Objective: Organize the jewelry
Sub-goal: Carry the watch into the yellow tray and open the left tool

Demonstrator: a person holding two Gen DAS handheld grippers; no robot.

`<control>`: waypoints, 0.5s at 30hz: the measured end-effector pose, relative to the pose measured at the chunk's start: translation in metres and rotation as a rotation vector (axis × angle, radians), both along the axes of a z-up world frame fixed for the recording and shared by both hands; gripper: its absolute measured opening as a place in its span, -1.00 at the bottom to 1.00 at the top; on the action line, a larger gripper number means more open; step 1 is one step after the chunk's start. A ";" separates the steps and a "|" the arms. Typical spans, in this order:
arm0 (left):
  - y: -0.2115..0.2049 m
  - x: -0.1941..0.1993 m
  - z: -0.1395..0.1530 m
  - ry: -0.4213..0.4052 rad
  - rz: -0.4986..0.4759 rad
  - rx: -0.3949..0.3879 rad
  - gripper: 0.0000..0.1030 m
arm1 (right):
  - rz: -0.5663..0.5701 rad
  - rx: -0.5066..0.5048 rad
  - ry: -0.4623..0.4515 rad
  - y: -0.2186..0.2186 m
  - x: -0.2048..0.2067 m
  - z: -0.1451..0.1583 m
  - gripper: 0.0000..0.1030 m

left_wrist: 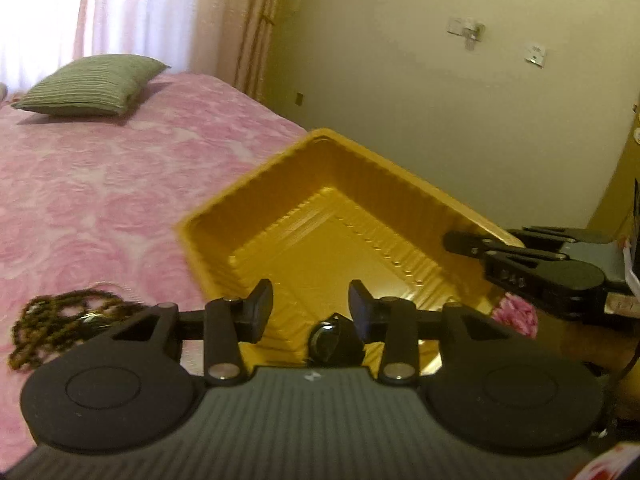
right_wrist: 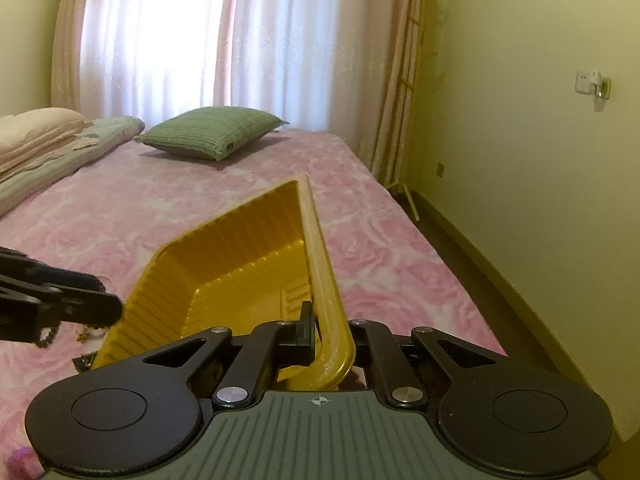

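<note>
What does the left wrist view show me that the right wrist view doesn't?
Only the left wrist view shows the beaded necklace heaped on the bedspread beside the tray, and the open left gripper with nothing between its fingers. Only the right wrist view shows the right gripper shut on the tray's rim, plus folded bedding near the window. Both show the yellow tray, its inside bare as far as visible, the green pillow and the pink bedspread.
</note>
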State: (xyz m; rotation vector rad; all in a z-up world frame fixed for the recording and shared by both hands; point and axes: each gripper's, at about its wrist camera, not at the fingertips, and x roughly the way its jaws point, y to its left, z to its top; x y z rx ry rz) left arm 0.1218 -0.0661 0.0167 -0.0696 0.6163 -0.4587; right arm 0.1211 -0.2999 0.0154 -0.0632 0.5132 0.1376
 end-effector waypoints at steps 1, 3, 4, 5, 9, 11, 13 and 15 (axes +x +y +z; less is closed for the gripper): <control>0.006 -0.001 -0.001 0.001 0.016 0.002 -0.28 | -0.004 0.007 0.000 -0.002 0.000 -0.001 -0.90; 0.023 -0.006 -0.005 -0.004 0.064 0.016 -0.28 | -0.010 0.009 -0.001 -0.003 0.000 -0.001 -0.90; 0.030 -0.007 -0.007 -0.008 0.085 0.031 -0.28 | -0.013 0.012 -0.002 -0.004 -0.001 -0.002 -0.90; 0.038 -0.009 -0.011 -0.006 0.109 0.049 -0.28 | -0.019 0.015 -0.003 -0.006 -0.001 -0.002 -0.90; 0.066 -0.014 -0.033 0.044 0.177 0.083 -0.28 | -0.060 0.012 -0.016 -0.011 -0.002 0.000 -0.89; 0.072 -0.016 -0.042 0.060 0.183 0.099 -0.28 | -0.071 0.006 -0.016 -0.012 -0.001 0.000 -0.89; 0.071 -0.018 -0.052 0.066 0.167 0.118 -0.30 | -0.074 0.006 -0.011 -0.013 0.001 -0.002 -0.89; 0.067 -0.018 -0.058 0.066 0.139 0.126 -0.30 | -0.077 0.006 -0.008 -0.012 0.002 -0.003 -0.89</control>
